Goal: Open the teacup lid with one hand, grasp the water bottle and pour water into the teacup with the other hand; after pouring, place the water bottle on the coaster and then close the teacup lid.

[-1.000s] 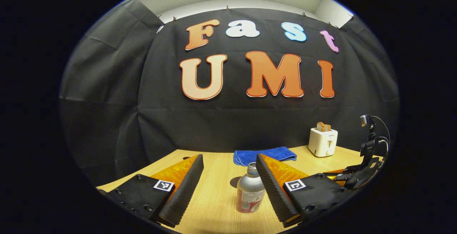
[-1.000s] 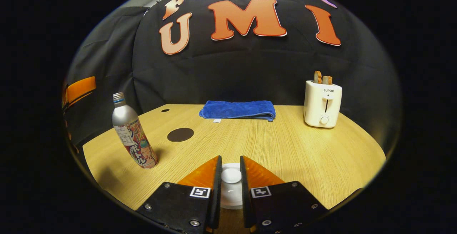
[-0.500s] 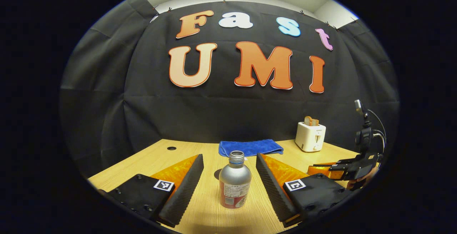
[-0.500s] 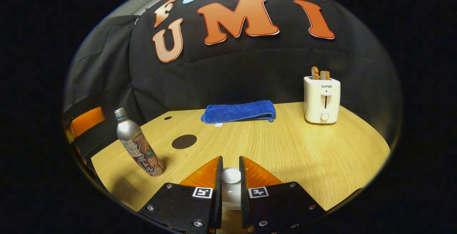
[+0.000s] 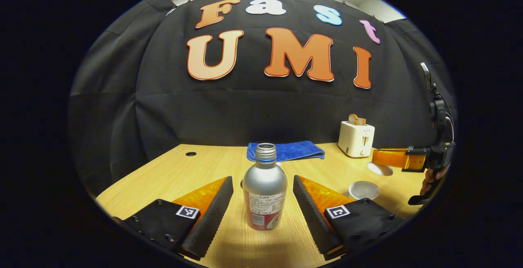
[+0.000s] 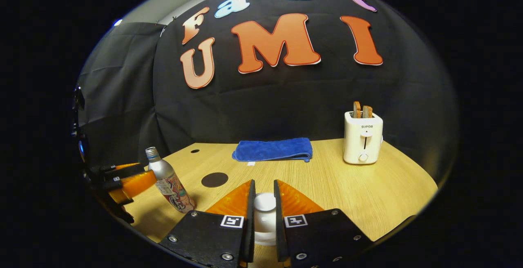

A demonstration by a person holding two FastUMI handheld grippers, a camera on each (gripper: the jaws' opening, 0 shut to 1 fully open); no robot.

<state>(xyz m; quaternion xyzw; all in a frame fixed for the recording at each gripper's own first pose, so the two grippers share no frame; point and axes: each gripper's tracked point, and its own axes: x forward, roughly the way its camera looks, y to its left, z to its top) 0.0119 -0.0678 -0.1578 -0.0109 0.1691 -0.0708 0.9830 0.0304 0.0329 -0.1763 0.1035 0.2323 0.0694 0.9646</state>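
One water bottle (image 5: 264, 190) stands between the left gripper's (image 5: 261, 202) parted jaws; right gripper (image 6: 263, 211) clamps one lid (image 6: 264, 202)

The left gripper (image 5: 261, 202) is held level and low over the table, its two fingers spread wide apart and touching nothing; the right gripper (image 6: 263, 215) has its fingers drawn close, both pads pressing on something white; in the left gripper view it hangs raised at far right, a hand (image 5: 430, 180) beneath it.
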